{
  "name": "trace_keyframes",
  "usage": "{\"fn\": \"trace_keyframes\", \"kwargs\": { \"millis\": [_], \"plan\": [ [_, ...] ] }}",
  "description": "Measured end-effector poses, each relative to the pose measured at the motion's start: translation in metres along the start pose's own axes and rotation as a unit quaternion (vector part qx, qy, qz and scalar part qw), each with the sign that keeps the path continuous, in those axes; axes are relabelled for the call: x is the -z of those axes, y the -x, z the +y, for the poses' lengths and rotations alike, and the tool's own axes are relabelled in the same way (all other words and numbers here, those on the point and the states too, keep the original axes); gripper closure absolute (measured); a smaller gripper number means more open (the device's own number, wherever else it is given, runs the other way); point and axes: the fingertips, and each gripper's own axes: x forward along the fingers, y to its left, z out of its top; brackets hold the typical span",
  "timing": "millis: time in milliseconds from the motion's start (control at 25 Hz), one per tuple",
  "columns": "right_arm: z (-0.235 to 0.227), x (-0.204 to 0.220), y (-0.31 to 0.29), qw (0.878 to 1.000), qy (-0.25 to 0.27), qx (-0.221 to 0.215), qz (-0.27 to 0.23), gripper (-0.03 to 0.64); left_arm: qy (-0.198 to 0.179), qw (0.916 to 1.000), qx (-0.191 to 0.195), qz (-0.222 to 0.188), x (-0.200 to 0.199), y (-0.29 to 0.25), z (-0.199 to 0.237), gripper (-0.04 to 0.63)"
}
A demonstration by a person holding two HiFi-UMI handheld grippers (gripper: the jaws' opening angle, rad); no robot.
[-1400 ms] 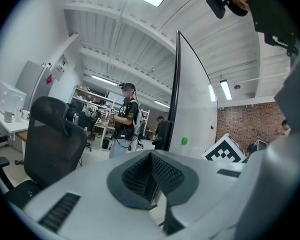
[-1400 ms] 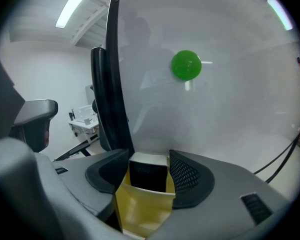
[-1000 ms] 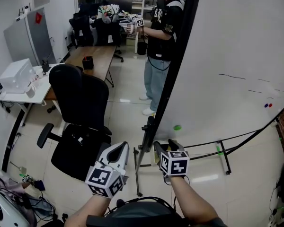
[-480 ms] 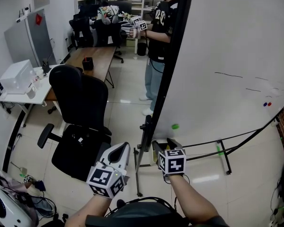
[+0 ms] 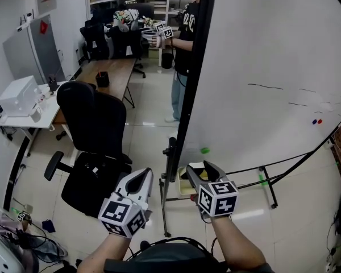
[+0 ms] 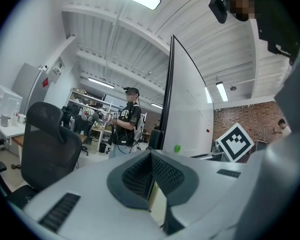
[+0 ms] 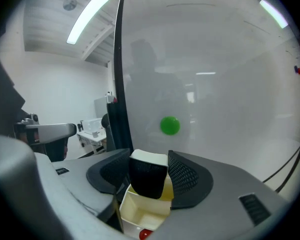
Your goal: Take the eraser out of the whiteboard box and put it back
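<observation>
At the whiteboard's lower edge: a cream plastic whiteboard box [image 7: 126, 200], open-topped with thin, square-cornered walls, sits beside the black frame post [image 5: 188, 90].
Whiteboard [image 5: 273, 61]: glossy white surface with a few faint pen strokes. One round green magnet [image 7: 170, 125] is stuck just above the box.
Right gripper [image 7: 149, 165]: jaws clamped on the eraser, with the dark ribbed pads pressing its two sides.
Eraser [image 7: 148, 181]: a blocky piece with a black textured body and a smooth cream top face. It is held upright directly over the box, its lower end at the box mouth. Whether it sits below the rim cannot be settled.
Box contents: one small red rounded item [image 7: 145, 232], possibly a marker cap. The frame edge cuts it off.
Left gripper [image 6: 151, 176]: jaws drawn together with nothing between them. It is held low beside the right gripper, clear of the board.
Surroundings: a black padded office chair [image 5: 94, 124] on a glossy tiled floor [image 5: 148, 129]. Beyond it a person [image 5: 181, 44] stands holding grippers.
</observation>
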Motion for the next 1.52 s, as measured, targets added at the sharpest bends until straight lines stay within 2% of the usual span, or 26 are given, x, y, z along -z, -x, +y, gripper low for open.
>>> {"fn": "trace_keyframes", "kwargs": {
  "millis": [280, 440, 560, 1120, 1520],
  "plan": [
    [-0.003, -0.064, 0.061, 0.997, 0.010, -0.014, -0.079, 0.357, -0.024, 0.9994, 0.004, -0.026, -0.043, 0.012, -0.010, 0.568],
    [-0.008, -0.091, 0.095, 0.994, 0.013, -0.023, -0.106, 0.359, -0.034, 0.9972, -0.030, -0.059, -0.074, 0.026, -0.014, 0.569],
    [-0.007, -0.102, 0.116, 0.992, 0.018, -0.034, -0.119, 0.359, -0.036, 0.9969, -0.027, -0.064, -0.084, 0.033, -0.026, 0.569],
    [-0.004, -0.123, 0.149, 0.987, 0.024, -0.049, -0.151, 0.359, -0.075, 0.9949, -0.028, -0.061, -0.092, 0.028, -0.052, 0.569],
    [-0.003, -0.121, 0.155, 0.987, 0.022, -0.053, -0.152, 0.359, -0.071, 0.9954, -0.027, -0.058, -0.091, 0.028, -0.055, 0.569]
  ]
}}
